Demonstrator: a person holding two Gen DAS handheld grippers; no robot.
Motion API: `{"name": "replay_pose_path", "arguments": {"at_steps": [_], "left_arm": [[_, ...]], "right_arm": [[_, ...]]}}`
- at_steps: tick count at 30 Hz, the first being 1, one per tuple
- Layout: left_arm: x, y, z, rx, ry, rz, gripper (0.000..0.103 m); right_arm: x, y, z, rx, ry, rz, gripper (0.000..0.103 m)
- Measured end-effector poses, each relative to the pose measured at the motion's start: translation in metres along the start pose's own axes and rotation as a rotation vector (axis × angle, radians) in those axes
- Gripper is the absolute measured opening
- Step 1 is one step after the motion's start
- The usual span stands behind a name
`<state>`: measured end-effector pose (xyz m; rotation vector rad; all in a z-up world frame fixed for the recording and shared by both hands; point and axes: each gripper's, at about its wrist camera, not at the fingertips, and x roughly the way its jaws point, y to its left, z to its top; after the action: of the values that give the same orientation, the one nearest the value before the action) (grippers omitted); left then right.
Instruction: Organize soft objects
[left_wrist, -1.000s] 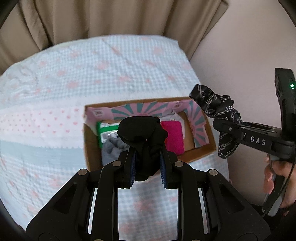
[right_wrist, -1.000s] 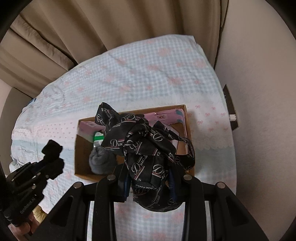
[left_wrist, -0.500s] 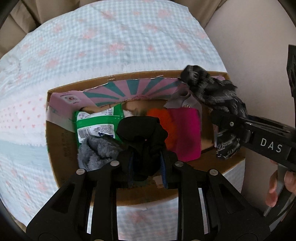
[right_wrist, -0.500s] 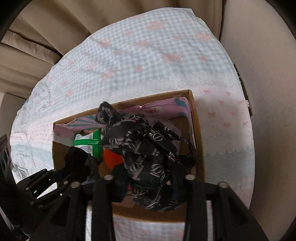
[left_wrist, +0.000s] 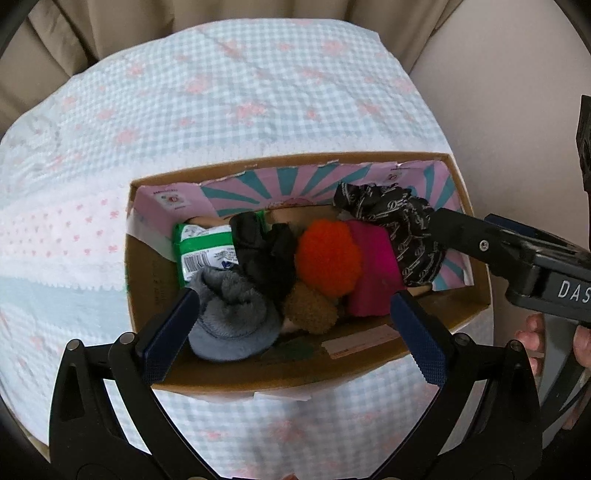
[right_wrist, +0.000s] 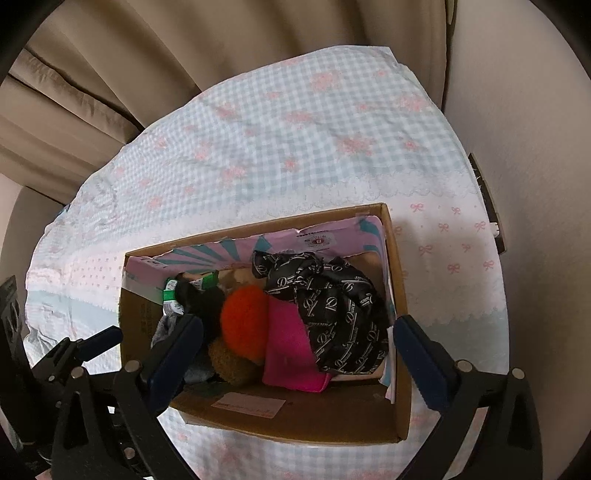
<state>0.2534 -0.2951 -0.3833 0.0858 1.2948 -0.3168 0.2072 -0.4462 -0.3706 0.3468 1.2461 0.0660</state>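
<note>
A cardboard box (left_wrist: 147, 288) (right_wrist: 400, 369) sits on the checked cloth. Inside lie a black cloth (left_wrist: 264, 254), a black printed scarf (left_wrist: 402, 229) (right_wrist: 332, 314), an orange pom-pom (left_wrist: 327, 258) (right_wrist: 245, 321), a magenta cloth (left_wrist: 371, 273) (right_wrist: 291, 350), a grey sock (left_wrist: 229, 317), a brown fuzzy ball (left_wrist: 310, 310) and a green wipes pack (left_wrist: 201, 247). My left gripper (left_wrist: 291, 332) is open and empty above the box's near side. My right gripper (right_wrist: 295, 354) is open and empty above the scarf.
The box stands on a blue-and-white checked cloth with pink flowers (left_wrist: 240, 110) (right_wrist: 314, 129). Beige curtains (right_wrist: 110, 74) hang behind. A plain wall (left_wrist: 498, 92) is at the right. The box has pink and teal striped lining (left_wrist: 280, 188).
Both grippers have opened. The black cloth dropped from the left gripper into the box, and the printed scarf dropped from the right gripper into the box's right end.
</note>
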Motion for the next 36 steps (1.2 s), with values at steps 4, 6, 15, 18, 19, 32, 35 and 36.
{"name": "replay_pose_path", "arguments": {"at_steps": [4,6,15,18,19,32,35,36], "left_arm": [[-0.017,0.002,0.001,0.002,-0.023,-0.014,0.103],[-0.026,0.004,0.0,-0.001,-0.037,-0.023,0.103],[-0.091,0.02,-0.014,-0.002,-0.12,-0.04,0.103],[-0.127,0.031,-0.022,-0.007,-0.166,-0.047,0.103],[-0.139,0.035,-0.024,-0.009,-0.179,-0.044,0.103],[-0.335,0.114,-0.087,-0.06,-0.488,0.034,0.103],[-0.375,0.132,-0.103,-0.069,-0.587,0.066,0.103],[-0.383,0.135,-0.107,-0.069,-0.61,0.071,0.103]], "right_arm": [[-0.012,0.007,-0.002,-0.011,-0.014,-0.008,0.103],[-0.02,0.012,-0.004,-0.019,-0.023,-0.017,0.103],[-0.075,0.049,-0.016,-0.042,-0.099,-0.044,0.103],[-0.106,0.071,-0.022,-0.056,-0.141,-0.052,0.103],[-0.115,0.077,-0.024,-0.061,-0.153,-0.054,0.103],[-0.265,0.199,-0.074,-0.15,-0.43,-0.09,0.103],[-0.292,0.224,-0.093,-0.18,-0.511,-0.113,0.103],[-0.298,0.228,-0.097,-0.185,-0.532,-0.116,0.103]]}}
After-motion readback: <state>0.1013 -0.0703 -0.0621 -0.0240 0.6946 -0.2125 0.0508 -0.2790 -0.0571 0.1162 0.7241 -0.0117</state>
